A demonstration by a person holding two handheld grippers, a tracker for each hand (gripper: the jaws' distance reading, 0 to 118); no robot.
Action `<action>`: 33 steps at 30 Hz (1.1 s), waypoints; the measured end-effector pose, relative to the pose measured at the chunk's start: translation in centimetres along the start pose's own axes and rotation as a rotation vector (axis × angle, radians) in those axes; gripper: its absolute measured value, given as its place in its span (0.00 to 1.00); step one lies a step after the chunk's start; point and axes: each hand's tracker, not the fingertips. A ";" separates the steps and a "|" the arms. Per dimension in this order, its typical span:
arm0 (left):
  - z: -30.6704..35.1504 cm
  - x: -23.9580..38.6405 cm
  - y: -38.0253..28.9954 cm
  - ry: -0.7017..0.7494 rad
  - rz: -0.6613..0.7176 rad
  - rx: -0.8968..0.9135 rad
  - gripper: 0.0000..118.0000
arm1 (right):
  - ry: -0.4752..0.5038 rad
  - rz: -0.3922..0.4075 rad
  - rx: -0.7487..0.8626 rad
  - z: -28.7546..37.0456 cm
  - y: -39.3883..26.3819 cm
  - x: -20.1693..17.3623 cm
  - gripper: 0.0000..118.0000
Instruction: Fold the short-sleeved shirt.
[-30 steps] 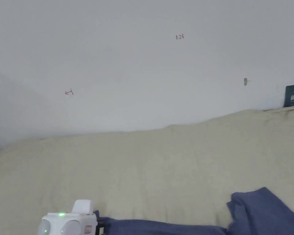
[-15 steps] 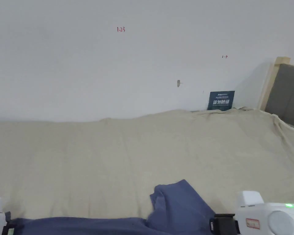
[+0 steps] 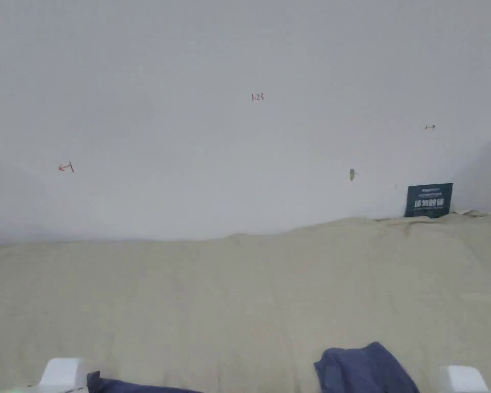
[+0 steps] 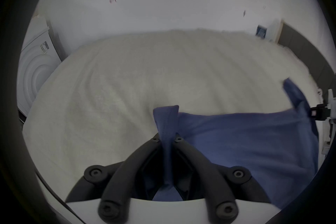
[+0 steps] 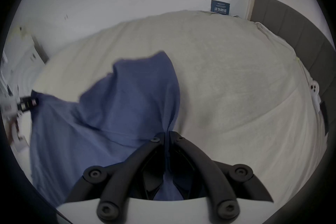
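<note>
Both grippers are clamped on the blue shirt: left gripper pinches one bunched corner, right gripper another, with the cloth stretched between them above the bed. Compared with half a second ago, the head view has tilted up, so the shirt sits lower in frame, just peeking at the bottom edge. Looks like they're spreading it out before folding.

blue shirt in right hand-held gripper
</note>
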 end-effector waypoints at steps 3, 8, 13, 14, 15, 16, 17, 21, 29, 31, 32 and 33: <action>7.4 -1.0 0.8 -0.072 0.039 0.077 0.04 | 0.036 0.039 0.103 6.4 1.2 -0.6 0.03; 22.6 -1.8 1.9 -0.099 0.006 0.234 0.04 | 0.092 0.079 0.285 20.1 3.0 -2.0 0.03; 37.8 -2.4 2.4 -0.066 0.004 0.430 0.04 | 0.136 0.110 0.462 33.8 4.8 -3.8 0.03; 40.2 -2.6 2.6 -0.068 0.006 0.459 0.04 | 0.144 0.114 0.501 36.1 5.0 -4.2 0.03; 42.7 -2.9 2.9 -0.068 0.010 0.485 0.04 | 0.140 0.127 0.540 38.6 5.4 -4.7 0.03; 45.4 -2.6 3.1 -0.056 0.019 0.539 0.04 | 0.138 0.141 0.570 41.0 6.0 -5.3 0.03; 47.4 -2.8 3.5 -0.053 0.016 0.555 0.04 | 0.132 0.155 0.599 42.9 6.4 -5.8 0.03; 55.3 -3.0 5.0 -0.025 0.012 0.684 0.04 | 0.099 0.193 0.737 50.8 8.1 -8.1 0.03; 63.5 -3.2 8.6 0.029 0.058 0.811 0.04 | -0.010 0.240 0.888 58.1 12.3 -11.4 0.03; 64.1 -3.3 9.2 0.027 0.075 0.821 0.04 | -0.017 0.248 0.888 58.6 13.1 -12.0 0.03; 64.1 -3.3 9.4 0.021 0.079 0.823 0.04 | -0.013 0.246 0.887 58.8 13.4 -12.1 0.03; 64.1 -3.2 9.5 0.021 0.080 0.830 0.04 | -0.012 0.243 0.888 58.5 13.8 -11.9 0.03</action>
